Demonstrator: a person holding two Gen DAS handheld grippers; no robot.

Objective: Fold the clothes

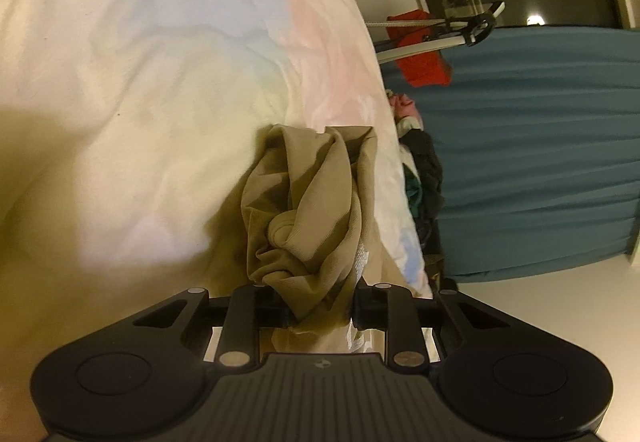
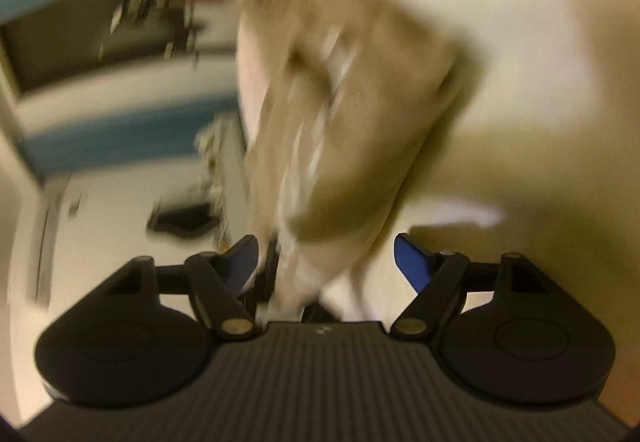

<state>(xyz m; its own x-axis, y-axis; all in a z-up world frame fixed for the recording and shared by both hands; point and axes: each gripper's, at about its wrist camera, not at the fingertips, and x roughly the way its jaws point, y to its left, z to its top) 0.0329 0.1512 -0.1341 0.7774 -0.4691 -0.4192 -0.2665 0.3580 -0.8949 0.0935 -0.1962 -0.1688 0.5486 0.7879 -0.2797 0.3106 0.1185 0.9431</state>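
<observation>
The garment (image 1: 308,202), tan, soft and light, hangs bunched over the pale bedding (image 1: 120,82). Our left gripper (image 1: 320,306) pinches its wad. Our right gripper (image 2: 326,262) stands open around blurred cloth. We judge a seam or hem the better hold.

Crumpled tan garment (image 1: 308,210) on pastel bedding

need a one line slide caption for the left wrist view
Left tongs clamped on a bunched tan knit garment above a pale pastel tie-dye sheet, teal mattress behind.
</observation>
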